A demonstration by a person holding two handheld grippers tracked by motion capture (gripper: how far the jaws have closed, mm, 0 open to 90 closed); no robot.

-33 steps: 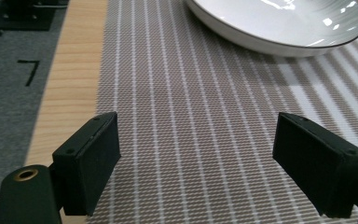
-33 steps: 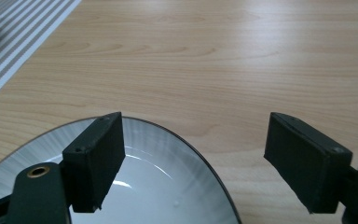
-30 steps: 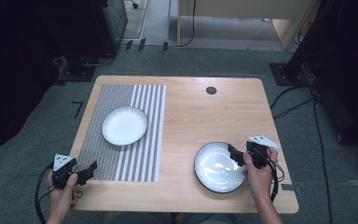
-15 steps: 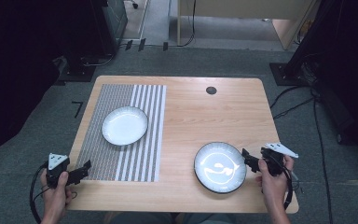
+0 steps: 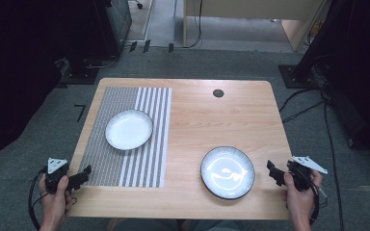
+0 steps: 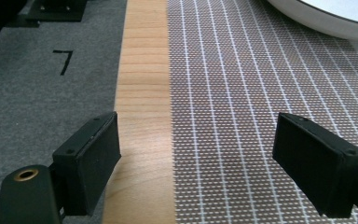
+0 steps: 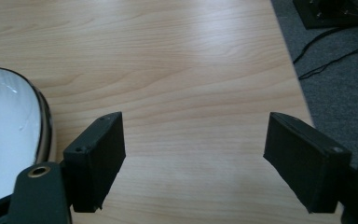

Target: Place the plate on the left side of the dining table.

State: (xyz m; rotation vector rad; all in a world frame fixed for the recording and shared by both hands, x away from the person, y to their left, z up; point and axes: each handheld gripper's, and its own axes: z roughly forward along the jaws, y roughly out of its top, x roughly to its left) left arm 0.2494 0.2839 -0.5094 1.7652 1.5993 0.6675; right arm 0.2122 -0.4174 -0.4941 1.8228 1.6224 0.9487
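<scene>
The left hand-held gripper (image 5: 81, 176) hovers at the table's (image 5: 192, 120) near-left edge beside the placemat (image 5: 125, 163), jaws wide. The right hand-held gripper (image 5: 275, 172) sits at the near-right edge, jaws wide, just beside the dark-rimmed plate (image 5: 228, 172). The white plate (image 5: 129, 129) rests on the placemat.

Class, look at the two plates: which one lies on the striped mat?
The smaller white plate on the left lies on the mat; the dark-rimmed plate sits on bare wood.
</scene>
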